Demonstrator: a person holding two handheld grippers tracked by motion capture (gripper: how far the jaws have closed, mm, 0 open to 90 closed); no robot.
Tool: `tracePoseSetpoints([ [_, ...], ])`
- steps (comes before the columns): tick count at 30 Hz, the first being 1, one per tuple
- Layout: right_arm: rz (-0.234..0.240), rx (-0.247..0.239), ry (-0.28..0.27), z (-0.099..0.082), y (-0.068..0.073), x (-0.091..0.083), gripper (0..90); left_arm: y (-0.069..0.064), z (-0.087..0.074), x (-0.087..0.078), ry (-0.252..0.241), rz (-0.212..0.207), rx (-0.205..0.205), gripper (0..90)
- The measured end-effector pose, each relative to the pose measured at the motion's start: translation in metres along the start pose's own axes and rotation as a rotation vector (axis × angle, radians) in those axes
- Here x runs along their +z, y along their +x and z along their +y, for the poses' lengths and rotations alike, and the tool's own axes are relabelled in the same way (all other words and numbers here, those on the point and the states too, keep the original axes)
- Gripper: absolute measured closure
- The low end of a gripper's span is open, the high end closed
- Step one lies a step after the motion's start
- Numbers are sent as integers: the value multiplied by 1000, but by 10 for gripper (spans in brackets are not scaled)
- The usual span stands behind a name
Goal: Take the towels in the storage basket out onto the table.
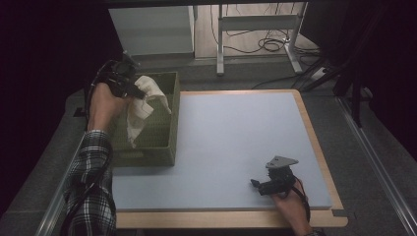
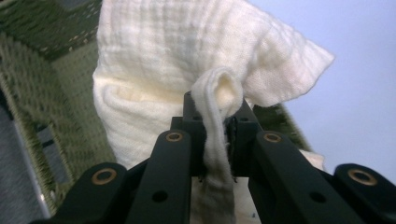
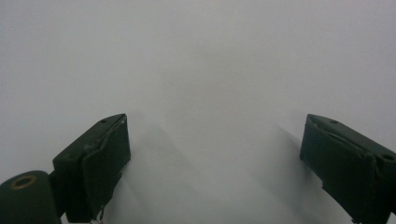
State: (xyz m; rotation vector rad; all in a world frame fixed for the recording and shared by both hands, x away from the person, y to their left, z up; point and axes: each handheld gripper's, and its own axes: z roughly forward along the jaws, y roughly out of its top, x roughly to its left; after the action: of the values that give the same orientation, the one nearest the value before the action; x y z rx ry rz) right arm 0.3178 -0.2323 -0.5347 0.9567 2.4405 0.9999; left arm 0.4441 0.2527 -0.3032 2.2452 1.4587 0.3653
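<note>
A: Left gripper [image 1: 140, 93] — shut or open?

B: Clamped tight on a fold of the cream cloth [image 1: 141, 105]. Jaws nearly together, a bunched roll of fabric squeezed between the pads, clear in the left gripper view [image 2: 215, 123].

A: And the cloth itself?

B: Hanging from that grip above the green woven basket [image 1: 164, 147], at the far left of the table. Upper part bunched at the jaws, one corner sticking out to the right, the rest draped down along the basket's left side. Cannot tell whether the lowest corner touches the basket's inside.

A: Same cloth in the left gripper view?

B: Yes — cloth [image 2: 187, 60] spread wide beyond the jaws, basket weave [image 2: 51, 107] to the left, pale table to the right.

A: Right gripper [image 1: 260, 186]?

B: Low at the near right of the blue-grey table top [image 1: 236, 132], well apart from basket and cloth. Jaws spread wide, nothing between them — just bare pale surface in the right gripper view [image 3: 215, 149].

A: Basket's place on the table?

B: Along the left edge, its near wall roughly level with the table's middle.
</note>
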Motion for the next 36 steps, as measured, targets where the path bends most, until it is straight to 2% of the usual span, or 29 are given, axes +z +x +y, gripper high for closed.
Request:
tracePoseSetpoints([
  [6,0,-1,1,0,0,0,87,-19,11,-7,-6,-18,44,812],
  [18,2,0,1,0,0,0,87,-55,33,-3,-2,-56,119,812],
  [24,3,-1,1,0,0,0,87,-75,45,2,2,-78,167,811],
  [27,3,-1,1,0,0,0,87,-87,51,5,2,-94,178,809],
  [28,3,-1,1,0,0,0,87,-95,55,8,7,-104,194,808],
  [29,3,-1,1,0,0,0,87,-95,55,8,7,-104,194,808],
  [36,5,0,2,0,0,0,87,-121,66,20,10,-137,227,808],
])
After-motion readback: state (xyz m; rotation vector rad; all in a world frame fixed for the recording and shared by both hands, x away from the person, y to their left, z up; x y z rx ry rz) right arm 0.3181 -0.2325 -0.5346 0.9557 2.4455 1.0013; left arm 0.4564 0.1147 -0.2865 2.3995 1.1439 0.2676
